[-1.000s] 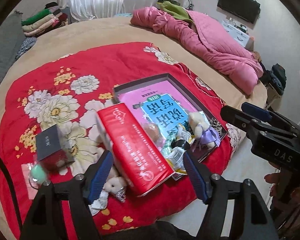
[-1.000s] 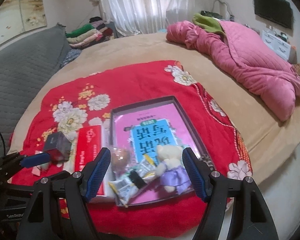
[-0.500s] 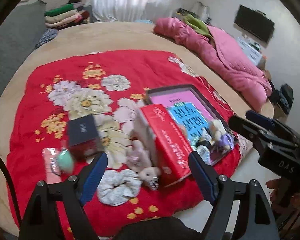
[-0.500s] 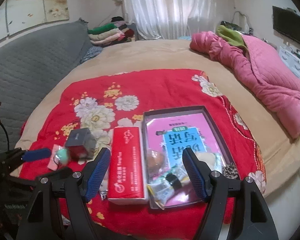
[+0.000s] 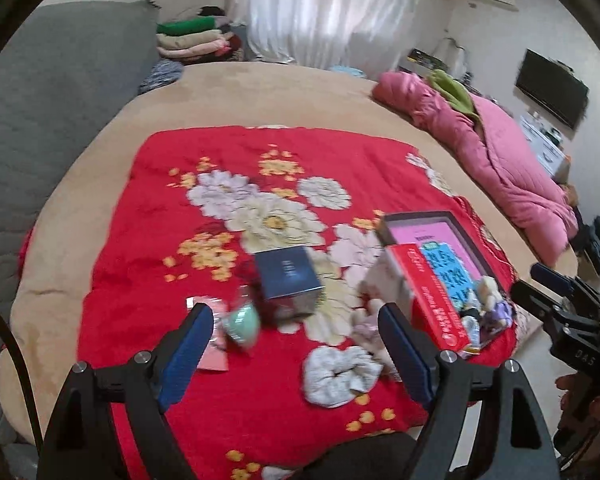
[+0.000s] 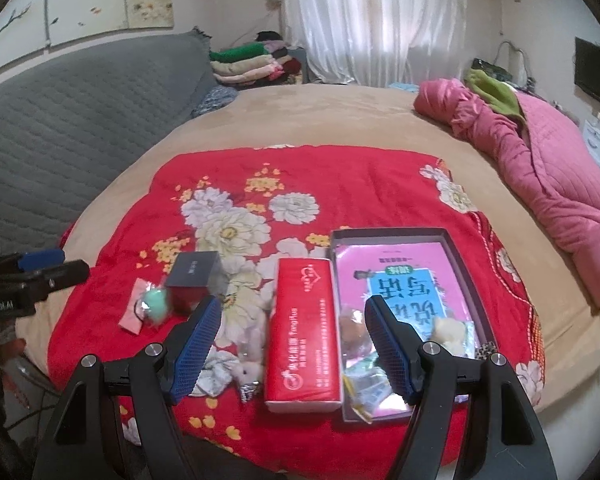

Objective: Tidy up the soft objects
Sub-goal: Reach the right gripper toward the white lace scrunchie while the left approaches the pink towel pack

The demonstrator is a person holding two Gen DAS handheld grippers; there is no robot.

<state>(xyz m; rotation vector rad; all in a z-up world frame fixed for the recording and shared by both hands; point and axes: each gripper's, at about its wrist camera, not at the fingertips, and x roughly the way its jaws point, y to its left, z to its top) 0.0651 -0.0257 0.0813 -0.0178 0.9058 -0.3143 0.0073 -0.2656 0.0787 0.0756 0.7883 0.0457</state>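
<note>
A grey-white fabric scrunchie (image 5: 337, 374) lay on the red flowered blanket (image 5: 180, 240), left of the long red tissue box (image 6: 304, 332), below and between the left gripper (image 5: 296, 354)'s blue fingers, untouched; its jaws had just been opening. The right gripper (image 6: 294, 346) hung spread and empty above that box.
</note>
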